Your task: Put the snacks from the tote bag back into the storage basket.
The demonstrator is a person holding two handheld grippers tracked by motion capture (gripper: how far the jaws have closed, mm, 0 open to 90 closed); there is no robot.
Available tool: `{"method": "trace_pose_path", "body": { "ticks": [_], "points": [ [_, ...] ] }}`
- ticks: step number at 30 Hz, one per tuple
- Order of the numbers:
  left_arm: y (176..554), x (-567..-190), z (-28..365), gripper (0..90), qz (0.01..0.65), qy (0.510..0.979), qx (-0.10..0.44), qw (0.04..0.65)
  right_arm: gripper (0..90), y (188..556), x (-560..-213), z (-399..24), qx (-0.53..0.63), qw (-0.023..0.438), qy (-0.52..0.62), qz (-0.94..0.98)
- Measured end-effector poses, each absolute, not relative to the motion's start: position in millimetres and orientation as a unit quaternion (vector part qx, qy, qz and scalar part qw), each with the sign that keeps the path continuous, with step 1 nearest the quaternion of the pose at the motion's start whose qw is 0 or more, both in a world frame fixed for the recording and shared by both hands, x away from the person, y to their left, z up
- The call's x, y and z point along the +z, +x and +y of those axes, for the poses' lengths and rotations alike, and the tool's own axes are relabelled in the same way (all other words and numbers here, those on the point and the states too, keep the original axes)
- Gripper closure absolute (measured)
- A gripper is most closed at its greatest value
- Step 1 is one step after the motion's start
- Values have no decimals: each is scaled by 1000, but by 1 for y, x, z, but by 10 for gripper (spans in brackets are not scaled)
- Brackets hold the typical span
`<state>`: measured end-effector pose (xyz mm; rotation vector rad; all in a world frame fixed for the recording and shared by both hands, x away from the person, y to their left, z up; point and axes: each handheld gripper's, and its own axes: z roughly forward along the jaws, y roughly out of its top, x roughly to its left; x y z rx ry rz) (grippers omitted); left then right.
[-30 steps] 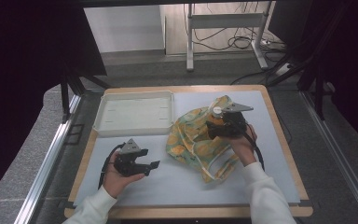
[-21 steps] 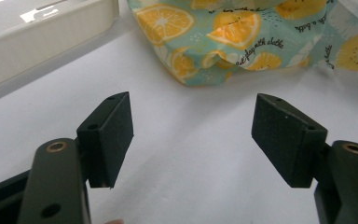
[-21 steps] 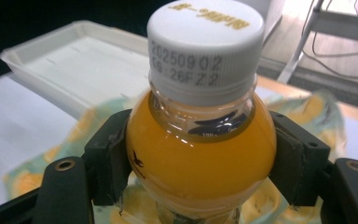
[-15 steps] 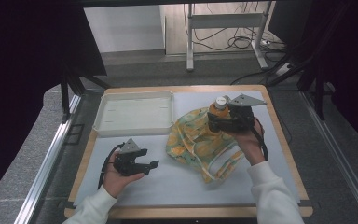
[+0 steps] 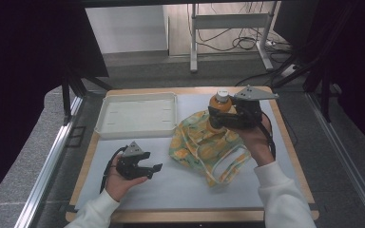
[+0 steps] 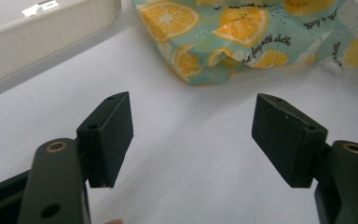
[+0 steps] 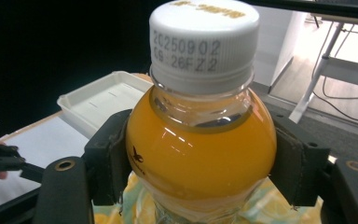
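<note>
Between the pads of the right hand-held gripper (image 7: 200,163), an orange juice bottle (image 7: 200,158) with a white cap (image 7: 203,42) is standing upright, and the jaws are pressing on its shoulder from both sides. Its lower body is running off the bottom edge of the right gripper view, so its base and whatever label it carries are impossible to read; only a small dark mark is showing on the plastic. Printed codes on the cap are legible, but the lettering on top is too foreshortened to make out. From the high view, the right hand-held gripper (image 5: 218,115) is covering most of the bottle (image 5: 218,102), leaving the cap and the orange shoulder showing above a lemon-print cloth bag (image 5: 204,145) that is lying crumpled directly below it, its pale cords trailing toward the person. Whether the bottle's base is touching the bag cannot be told.

Ahead of the left hand-held gripper (image 6: 193,135), whose jaws are standing wide apart with nothing between them, the bag's near edge (image 6: 242,42) is lying on the white surface (image 6: 191,186). Off to that gripper's left, a white tray (image 6: 42,42) is sitting cut off by the frame.
</note>
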<state>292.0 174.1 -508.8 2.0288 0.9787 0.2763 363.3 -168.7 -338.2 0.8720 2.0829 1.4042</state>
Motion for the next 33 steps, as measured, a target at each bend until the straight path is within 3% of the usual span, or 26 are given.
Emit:
{"method": "trace_pose_path", "body": {
  "ticks": [33],
  "points": [
    [292,-510,174,293,387,812,108,423,297,391,-344,-84,521,197,292,777]
  ]
}}
